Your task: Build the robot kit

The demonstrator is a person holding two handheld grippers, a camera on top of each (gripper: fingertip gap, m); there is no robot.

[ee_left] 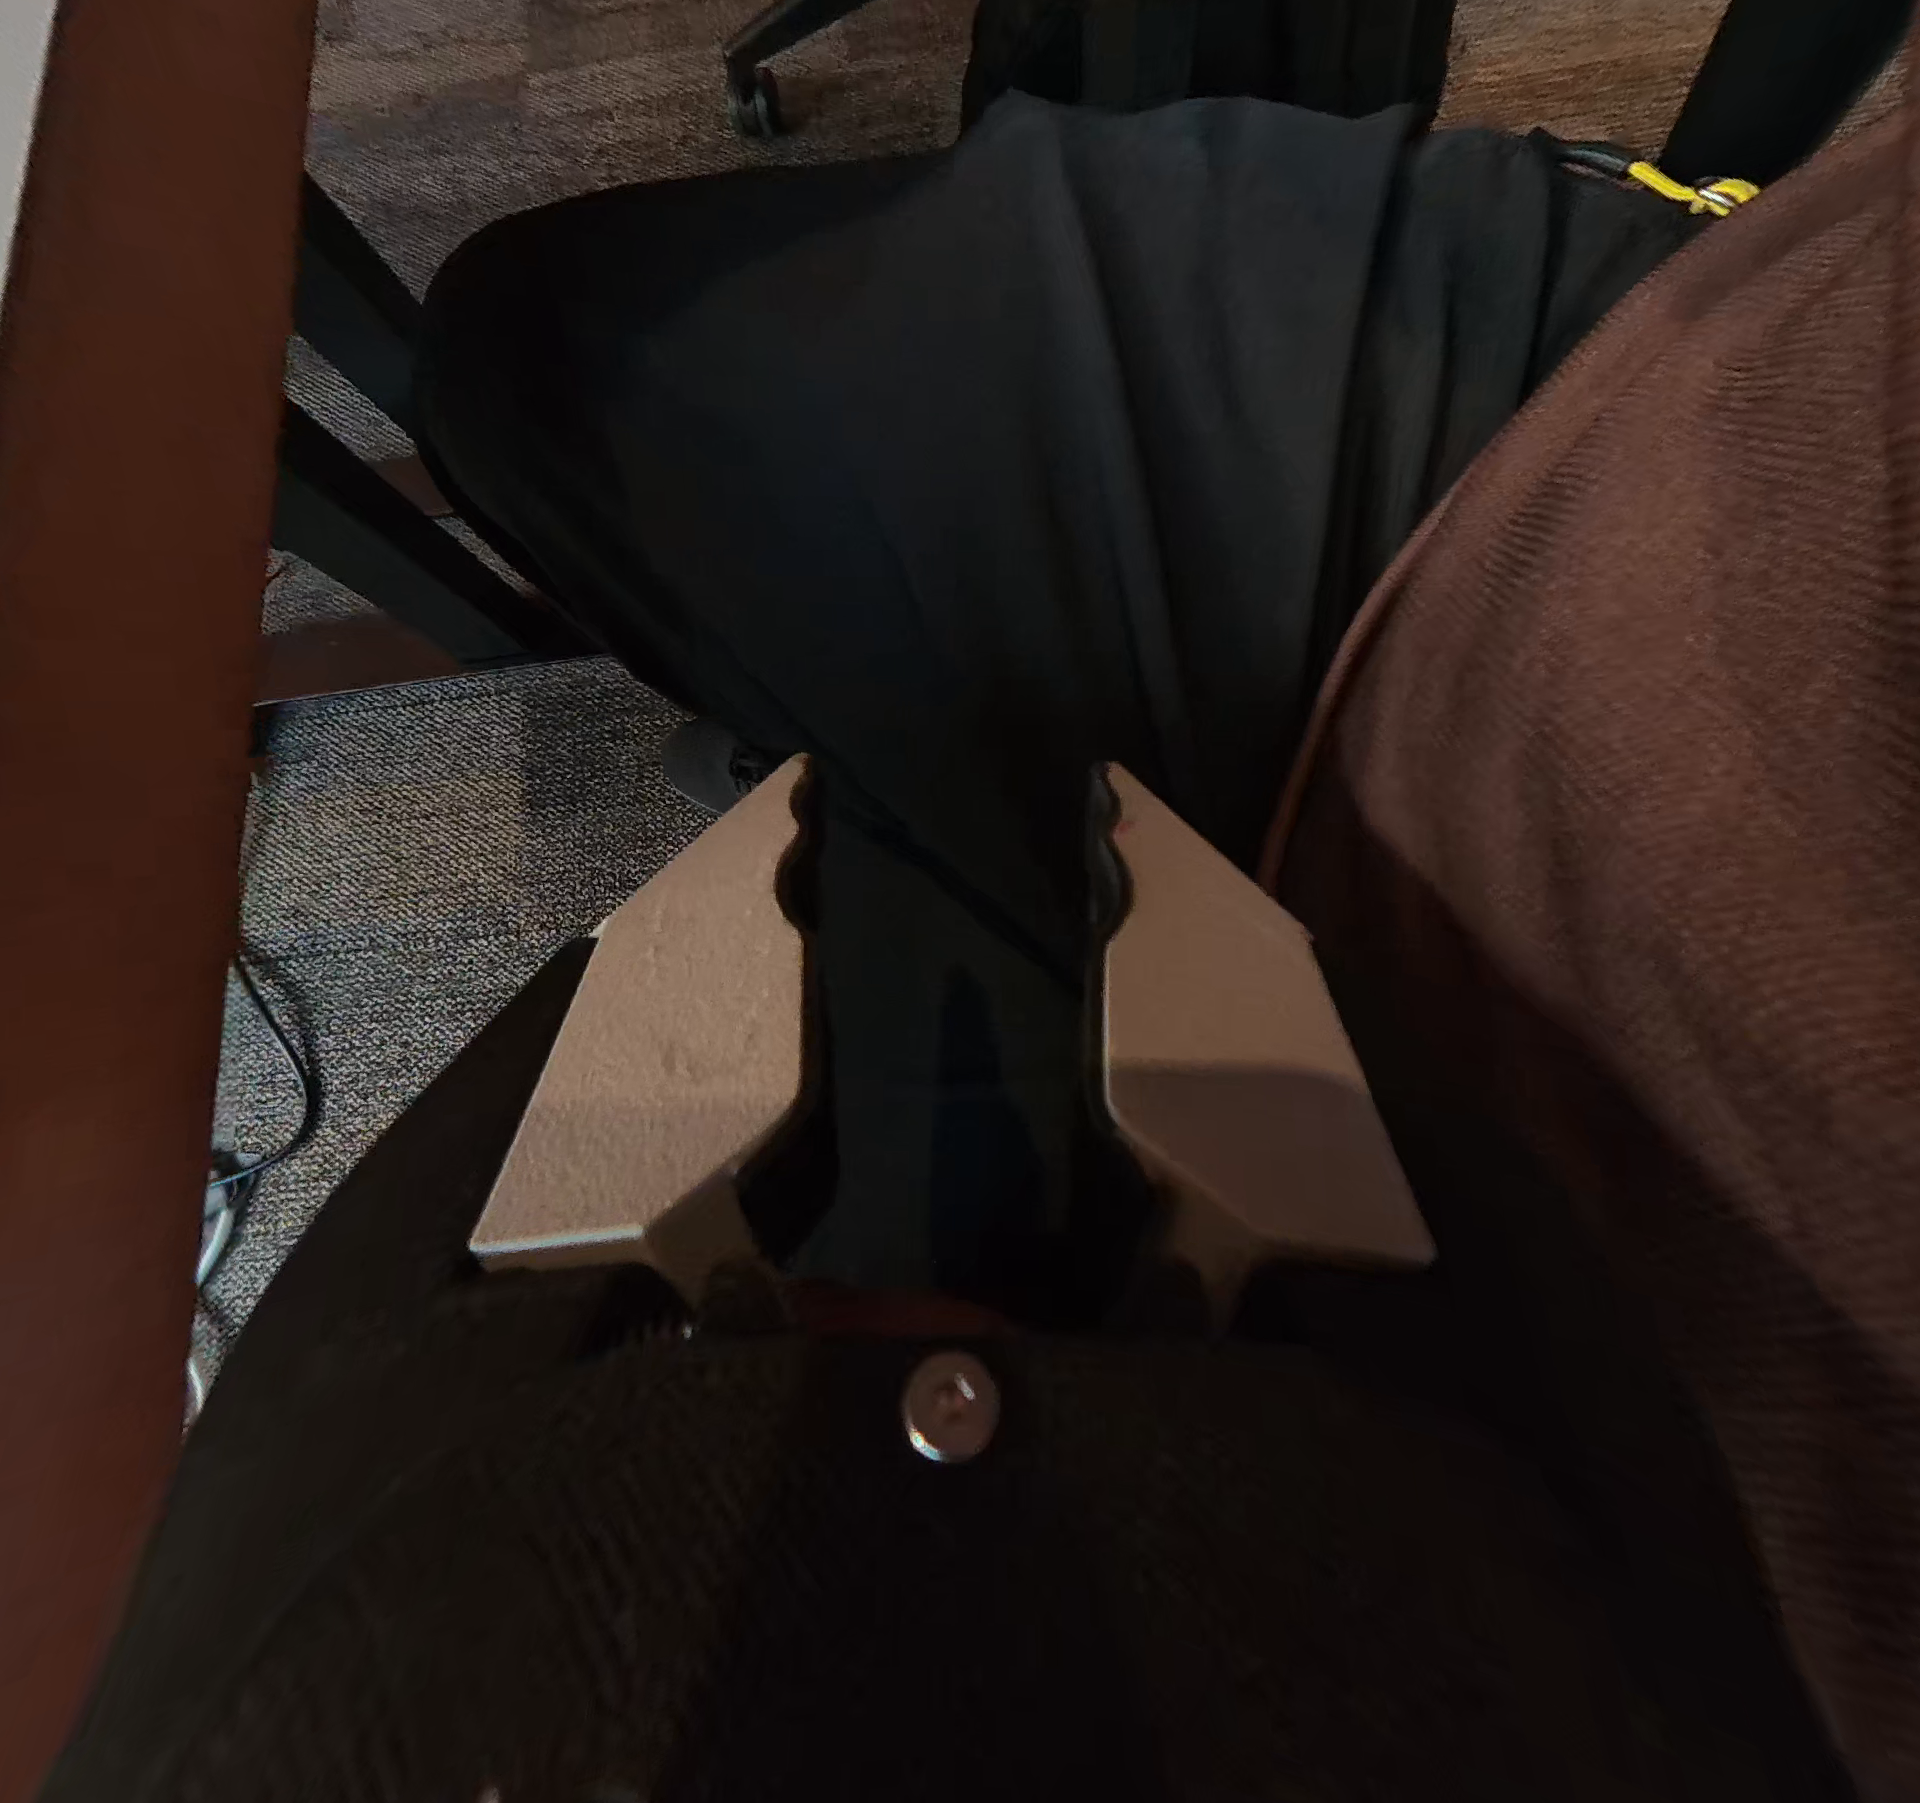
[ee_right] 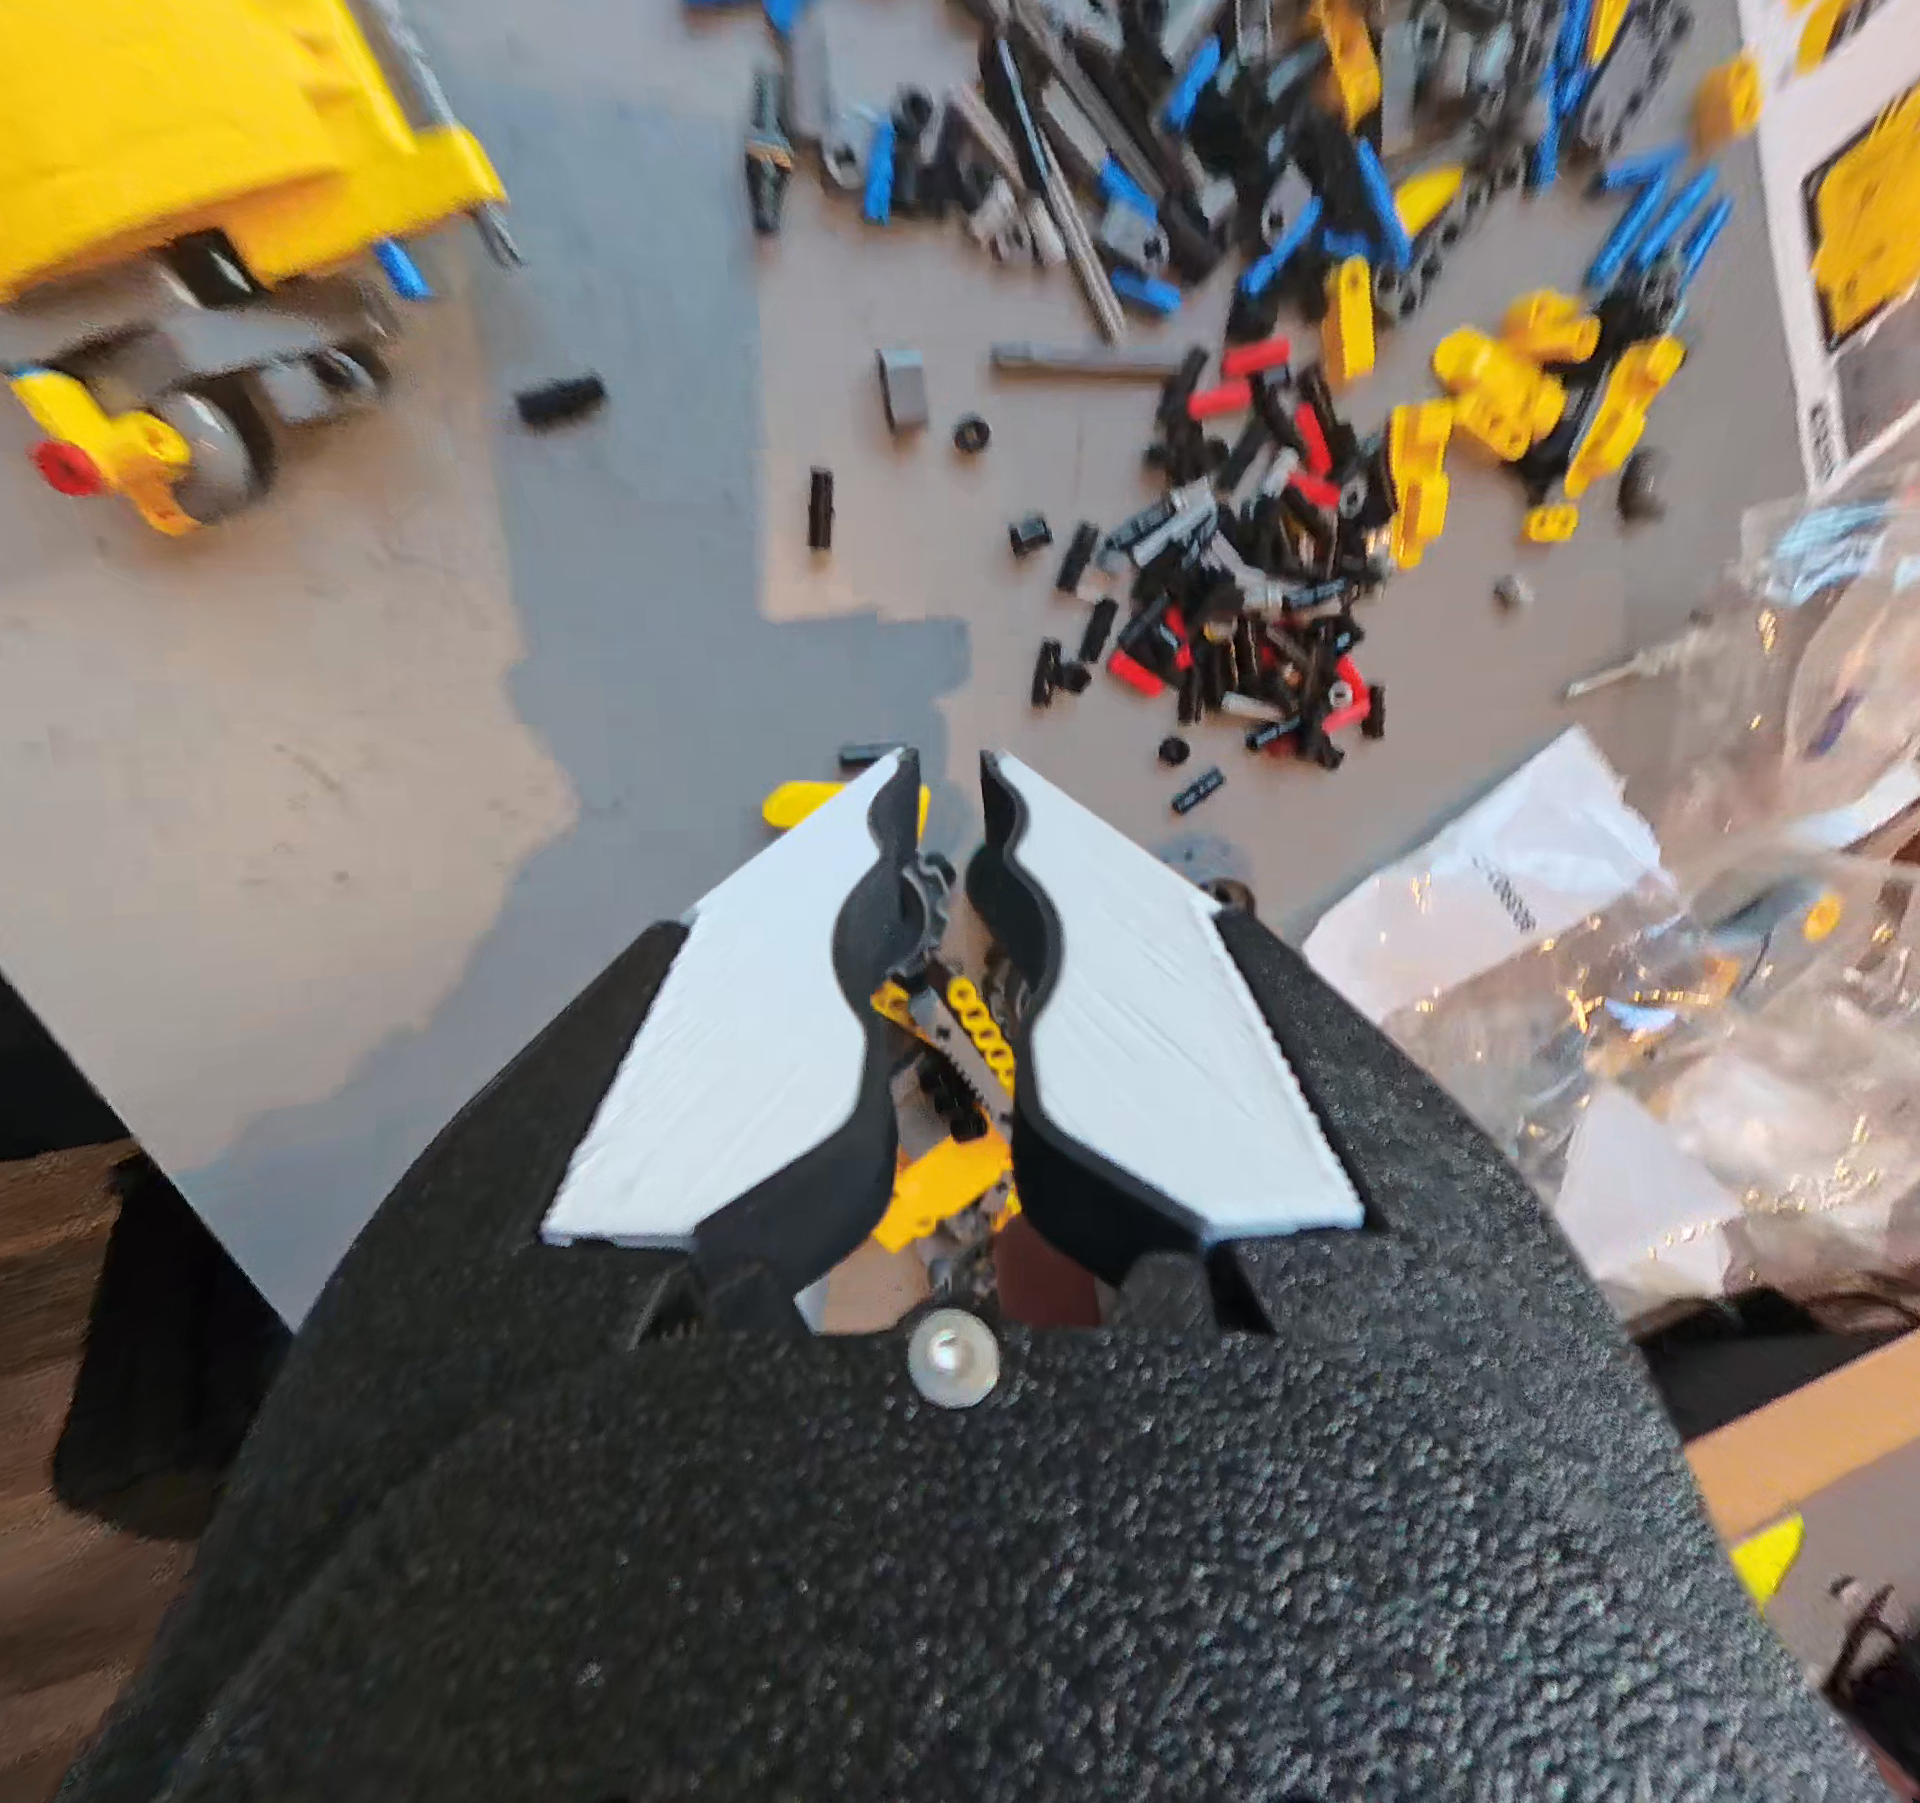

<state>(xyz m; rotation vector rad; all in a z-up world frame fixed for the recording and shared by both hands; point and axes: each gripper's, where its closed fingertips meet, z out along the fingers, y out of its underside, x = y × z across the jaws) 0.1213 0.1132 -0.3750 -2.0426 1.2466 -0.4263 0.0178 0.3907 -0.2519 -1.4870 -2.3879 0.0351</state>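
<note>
My right gripper [ee_right: 948,761] is shut on a small brick assembly [ee_right: 961,1036] of yellow, grey and black parts with a dark gear, held above the grey table [ee_right: 644,506]. A loose yellow piece [ee_right: 795,803] lies just under its left fingertip. A heap of black, red and grey pins [ee_right: 1247,590] lies ahead to the right. My left gripper [ee_left: 956,771] is open and empty. It hangs below the table and points down at a person's leg in black trousers [ee_left: 883,403], beside brown fabric [ee_left: 1610,818].
A part-built yellow vehicle model [ee_right: 187,91] stands at the far left. Blue, grey and yellow parts [ee_right: 1195,91] are spread at the back, a printed booklet [ee_right: 1849,195] and clear plastic bags [ee_right: 1662,974] at the right. Below are carpet [ee_left: 416,870], a chair caster [ee_left: 758,91] and cables [ee_left: 260,1078]. About 5 cm separates my right fingertips from the loose yellow piece [ee_right: 795,803].
</note>
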